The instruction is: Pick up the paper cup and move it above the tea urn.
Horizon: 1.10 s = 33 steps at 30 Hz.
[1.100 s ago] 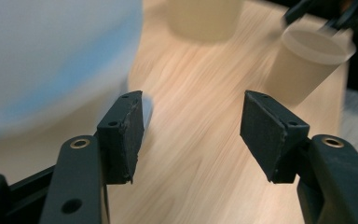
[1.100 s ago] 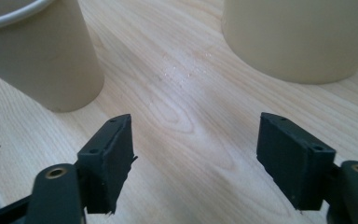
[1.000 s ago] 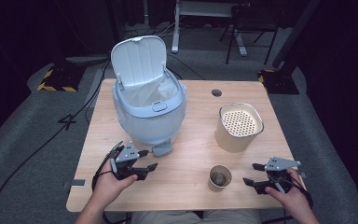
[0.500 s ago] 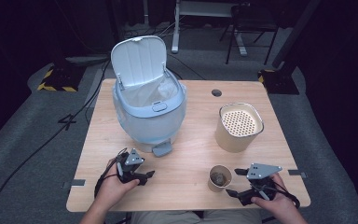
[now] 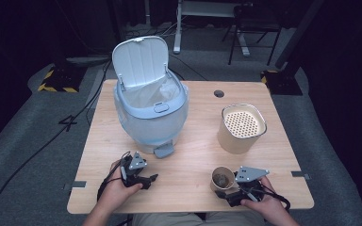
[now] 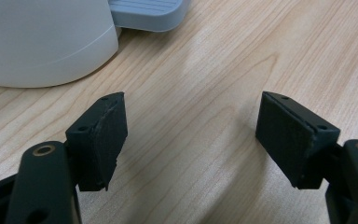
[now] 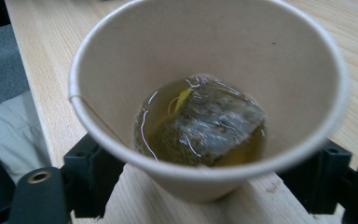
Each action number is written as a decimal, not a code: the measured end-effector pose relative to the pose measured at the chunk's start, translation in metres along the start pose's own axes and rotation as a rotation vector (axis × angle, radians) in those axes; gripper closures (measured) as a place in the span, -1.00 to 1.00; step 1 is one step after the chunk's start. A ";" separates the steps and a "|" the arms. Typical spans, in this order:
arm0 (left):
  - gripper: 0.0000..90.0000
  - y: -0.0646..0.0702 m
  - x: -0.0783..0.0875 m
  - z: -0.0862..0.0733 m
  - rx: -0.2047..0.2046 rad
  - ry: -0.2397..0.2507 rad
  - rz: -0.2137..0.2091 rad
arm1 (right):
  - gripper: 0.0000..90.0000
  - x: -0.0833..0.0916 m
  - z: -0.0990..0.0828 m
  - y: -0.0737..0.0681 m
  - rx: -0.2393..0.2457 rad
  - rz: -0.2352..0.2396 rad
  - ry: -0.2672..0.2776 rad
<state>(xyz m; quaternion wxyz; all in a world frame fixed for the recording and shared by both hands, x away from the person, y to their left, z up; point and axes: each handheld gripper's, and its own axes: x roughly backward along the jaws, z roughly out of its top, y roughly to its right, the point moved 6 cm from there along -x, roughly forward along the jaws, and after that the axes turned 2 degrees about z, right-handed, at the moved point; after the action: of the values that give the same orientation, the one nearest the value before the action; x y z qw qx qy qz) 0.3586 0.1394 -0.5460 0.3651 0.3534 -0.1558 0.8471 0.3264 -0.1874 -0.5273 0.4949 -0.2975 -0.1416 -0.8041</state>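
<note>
Between the right hand-held gripper's [image 7: 205, 186] closing jaws stood the upright paper cup [image 7: 205, 93] with its teabag [image 7: 214, 126], not visibly pinched.

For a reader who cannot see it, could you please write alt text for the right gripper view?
A paper cup stands between the two black jaws of the right gripper, which have just been closing around it. At its bottom, a wet tea bag lies in a little brownish liquid. The cup rests near the edge of a wooden table.
</note>
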 end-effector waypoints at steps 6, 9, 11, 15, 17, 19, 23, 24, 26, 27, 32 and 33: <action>-0.43 0.000 0.000 0.000 0.003 0.000 0.002 | -0.37 -0.005 0.002 0.000 -0.013 -0.010 0.050; -0.43 0.000 0.000 0.000 0.003 0.000 0.003 | -0.36 -0.005 0.002 -0.001 0.005 -0.010 0.058; -0.43 0.001 0.000 0.000 0.008 -0.001 0.004 | -0.33 -0.004 0.002 0.000 0.003 0.020 0.063; -0.43 0.001 0.000 0.000 0.009 0.000 0.006 | -0.32 0.005 0.008 0.002 0.016 0.038 0.093; -0.43 0.001 0.000 0.000 0.010 -0.001 0.005 | -0.31 0.011 0.014 0.003 0.028 0.036 0.111; -0.43 0.001 0.000 0.000 0.010 -0.001 0.005 | -0.31 0.018 0.020 0.004 0.032 0.039 0.126; -0.44 0.000 0.000 0.000 0.006 -0.001 0.006 | -0.31 0.032 0.030 0.010 0.041 0.048 0.140; -0.44 0.000 0.000 0.000 0.003 0.000 0.006 | -0.31 0.032 0.030 0.010 0.041 0.048 0.140; -0.44 0.000 0.000 0.000 0.004 -0.002 0.006 | -0.31 0.040 0.037 0.015 0.065 0.047 0.131; -0.44 0.000 0.000 0.000 0.005 -0.002 0.006 | -0.31 0.040 0.037 0.015 0.065 0.047 0.131; -0.44 0.000 0.000 0.000 0.004 -0.002 0.006 | -0.31 0.053 0.048 0.022 0.081 0.039 0.126; -0.44 0.000 0.000 0.000 0.007 -0.001 0.005 | -0.31 0.058 0.053 0.025 0.082 0.040 0.126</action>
<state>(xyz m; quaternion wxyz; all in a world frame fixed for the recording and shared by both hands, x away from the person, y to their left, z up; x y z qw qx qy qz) 0.3584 0.1391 -0.5460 0.3615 0.3547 -0.1540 0.8484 0.3468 -0.2126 -0.4514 0.5304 -0.2286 -0.1372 -0.8047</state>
